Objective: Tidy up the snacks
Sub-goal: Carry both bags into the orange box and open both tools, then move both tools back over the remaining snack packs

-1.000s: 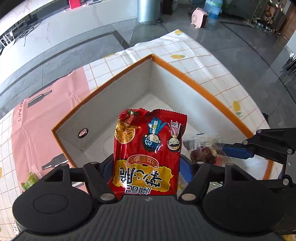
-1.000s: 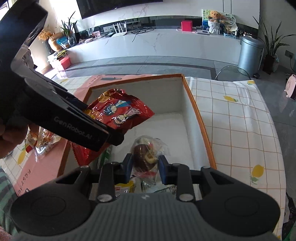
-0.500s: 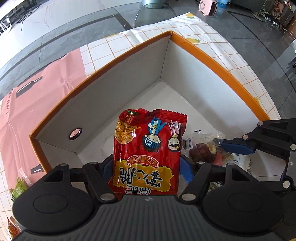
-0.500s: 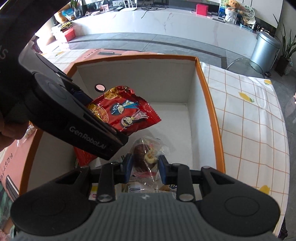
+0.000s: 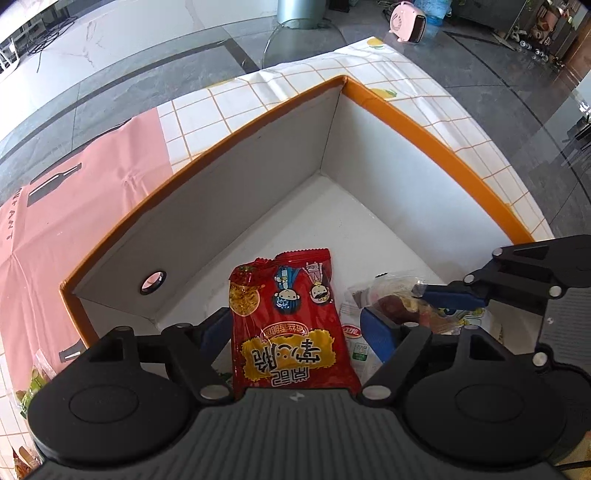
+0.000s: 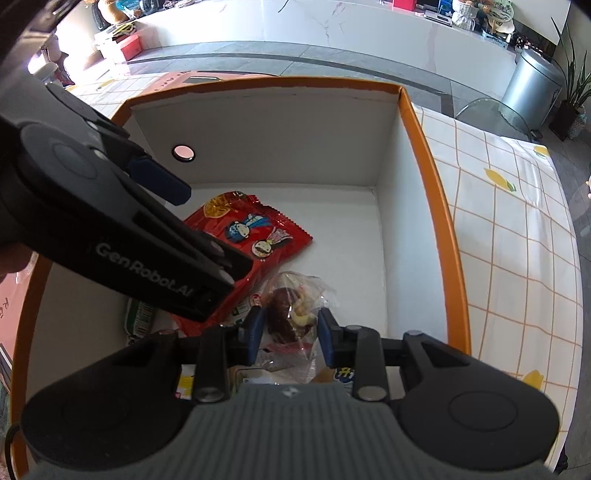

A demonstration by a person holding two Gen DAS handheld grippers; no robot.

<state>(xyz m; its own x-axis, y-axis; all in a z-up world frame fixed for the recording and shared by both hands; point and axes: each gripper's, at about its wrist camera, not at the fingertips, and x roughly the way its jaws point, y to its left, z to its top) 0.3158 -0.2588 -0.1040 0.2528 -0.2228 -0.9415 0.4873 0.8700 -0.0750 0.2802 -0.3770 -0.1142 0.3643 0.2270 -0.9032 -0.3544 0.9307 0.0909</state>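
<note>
Left gripper [image 5: 293, 334] astride red snack packet [image 5: 291, 321]

Home living room: long white marble-look counter [image 6: 332, 26] with a stuffed toy [image 6: 465, 9], potted plant [image 6: 572, 88], metal bin [image 6: 532, 88], pink heater [image 5: 408, 20], lemon-print tablecloth [image 6: 517, 229] on the table.

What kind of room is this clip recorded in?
Most likely a home living or dining area: a table under a lemon-print checked cloth, a long white marble-look counter along the wall, and a metal bin beside a potted plant.
</note>
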